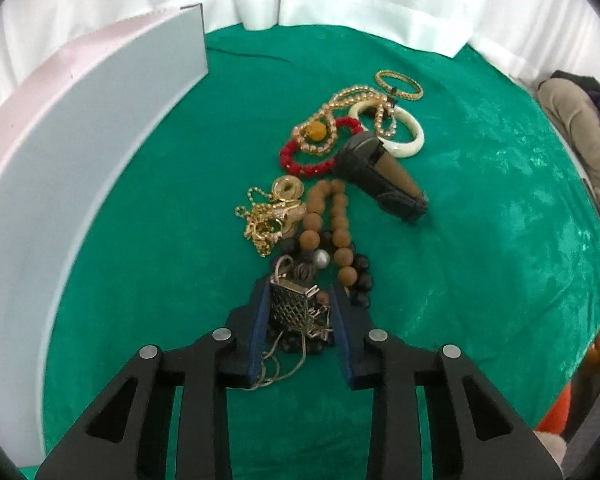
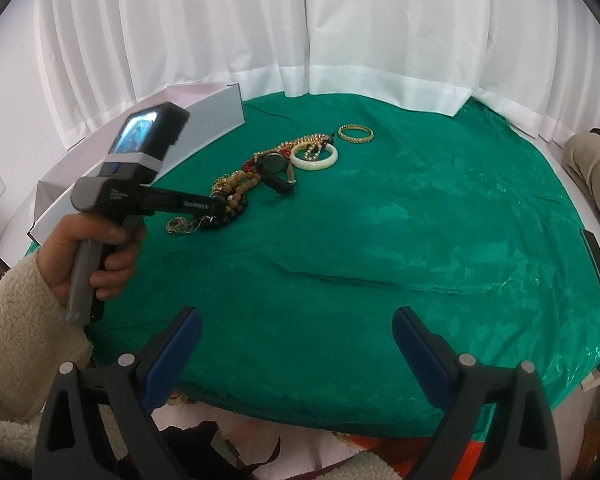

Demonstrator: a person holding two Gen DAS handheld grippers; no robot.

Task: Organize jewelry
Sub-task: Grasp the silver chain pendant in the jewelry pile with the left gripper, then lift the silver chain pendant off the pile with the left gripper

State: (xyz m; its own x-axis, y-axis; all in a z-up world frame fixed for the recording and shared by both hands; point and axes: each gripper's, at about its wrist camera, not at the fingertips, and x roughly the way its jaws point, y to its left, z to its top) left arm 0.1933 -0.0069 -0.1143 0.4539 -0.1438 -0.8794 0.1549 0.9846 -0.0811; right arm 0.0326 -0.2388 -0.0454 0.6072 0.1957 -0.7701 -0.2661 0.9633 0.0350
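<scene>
White lettering ran along the body of my left tongs point(image 2: 215, 210), too blurred to read. The worktop wore a crinkled green velvet cloth point(image 1: 480, 240), white curtains point(image 2: 340, 28) hung behind it, and a pale grey box point(image 1: 79, 140) stood along the cloth's left edge.

My left tongs point(image 1: 300, 312) pinched a gold lattice pendant point(image 1: 295, 308), its thin chain point(image 1: 275, 368) trailing under the blue pads. Just beyond the pendant lay a strand of brown wooden beads point(image 1: 336, 220) with dark beads beside it, and a tangle of gold chain point(image 1: 267, 216) to the left of those. Further past the pendant sat a watch point(image 1: 384, 176), a red beaded bracelet point(image 1: 300, 160), a white bangle point(image 1: 408, 136) and, farthest, a gold bangle point(image 1: 400, 84).

My right tongs point(image 2: 295, 344) hung spread wide over the cloth's near edge, well apart from the pendant, holding nothing.
</scene>
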